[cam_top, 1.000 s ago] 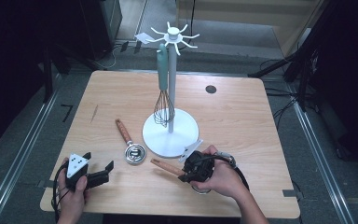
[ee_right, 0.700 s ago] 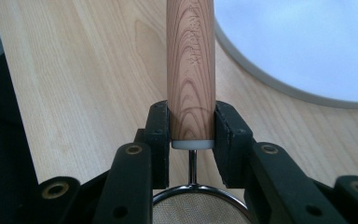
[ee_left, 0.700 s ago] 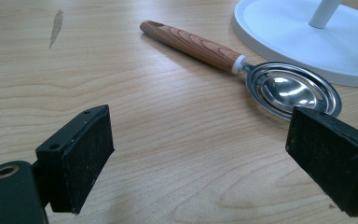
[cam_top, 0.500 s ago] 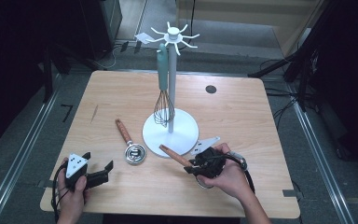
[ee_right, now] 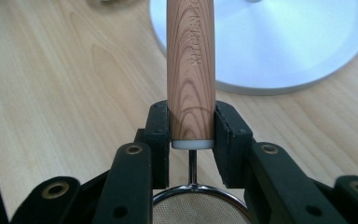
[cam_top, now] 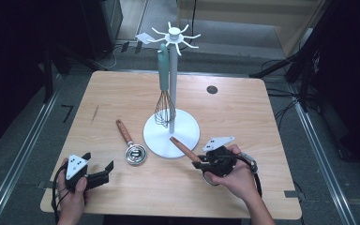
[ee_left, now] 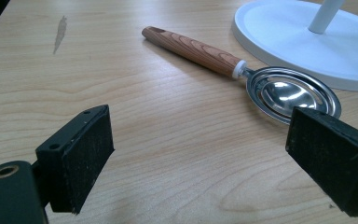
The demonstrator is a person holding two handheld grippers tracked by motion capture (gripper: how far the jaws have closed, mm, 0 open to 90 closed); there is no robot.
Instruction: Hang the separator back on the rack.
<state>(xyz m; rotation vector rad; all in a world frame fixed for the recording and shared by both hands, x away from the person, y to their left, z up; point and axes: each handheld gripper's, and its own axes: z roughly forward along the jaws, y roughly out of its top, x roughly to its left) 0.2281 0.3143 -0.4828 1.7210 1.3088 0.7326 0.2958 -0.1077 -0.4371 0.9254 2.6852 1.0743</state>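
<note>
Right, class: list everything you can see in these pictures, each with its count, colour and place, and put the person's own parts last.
Table: one, light wood, under everything.
Utensil stand: one, white, table centre, hooks on top.
Whisk: one, teal handle, hanging on the stand.
Measuring spoon: one, wood handle, steel bowl, lying left of the stand's base.
Strainer: one, wood handle, mesh bowl, clamped in the right gripper.
Left gripper: one, black, open, near the table's front left.
Right gripper: one, black, front right.
Hands: two, at the bottom edge.

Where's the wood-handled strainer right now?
In the high view, the strainer is clamped by its wooden handle in the right gripper, at the table's front right, its handle tip over the front edge of the white stand base.
</note>
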